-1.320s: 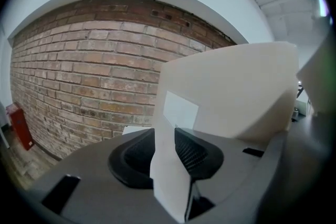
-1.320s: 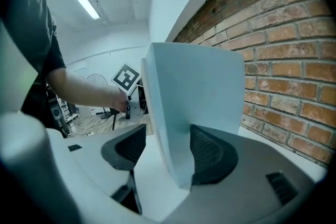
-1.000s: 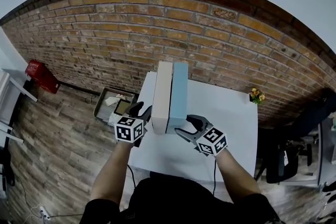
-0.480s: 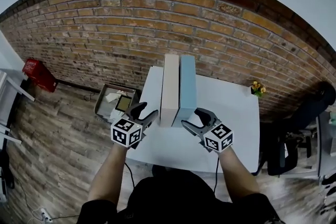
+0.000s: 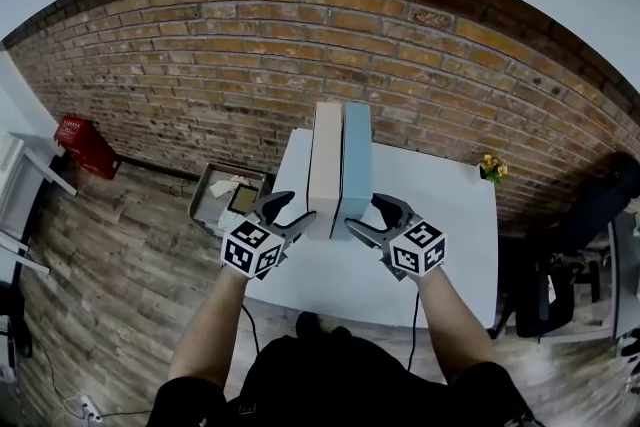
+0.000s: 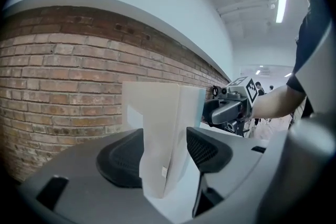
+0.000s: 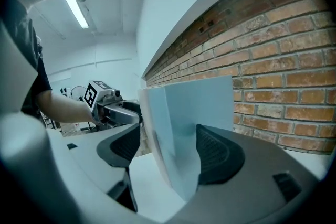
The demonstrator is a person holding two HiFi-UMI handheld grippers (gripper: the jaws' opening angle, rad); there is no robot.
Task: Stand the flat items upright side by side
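Head view first: what fills it, biggest down?
— A rough brick wall (image 5: 200, 65) in reds and oranges, then a plank floor (image 5: 110, 245), then a smooth white table (image 5: 450, 245) pushed up to the wall.
— And the task's things?
— Two flat slabs stand on edge on the table, long faces touching: a beige box (image 5: 326, 155) on the left and a blue box (image 5: 356, 155) on the right. Both look matte and plain-sided.
— The claws?
— The left gripper (image 5: 290, 213) sits at the near end of the beige box and the right gripper (image 5: 368, 213) at the near end of the blue one. In each gripper view a box corner stands between ribbed black pads, with the jaws spread and not pressing. Both pairs have just been opening.
— Changed from a second ago?
— Then the left gripper hugged the beige box more tightly. Now it sits a little back from it.
— Any writing?
— Only black-and-white squares on each marker cube (image 5: 252, 249). In the left gripper view a small pale tag (image 6: 164, 171) shows low on the beige box, too small to read.
— Smaller bits?
— A tray (image 5: 222, 195) on the floor, and orange flowers (image 5: 490, 167) at the table's far right corner.
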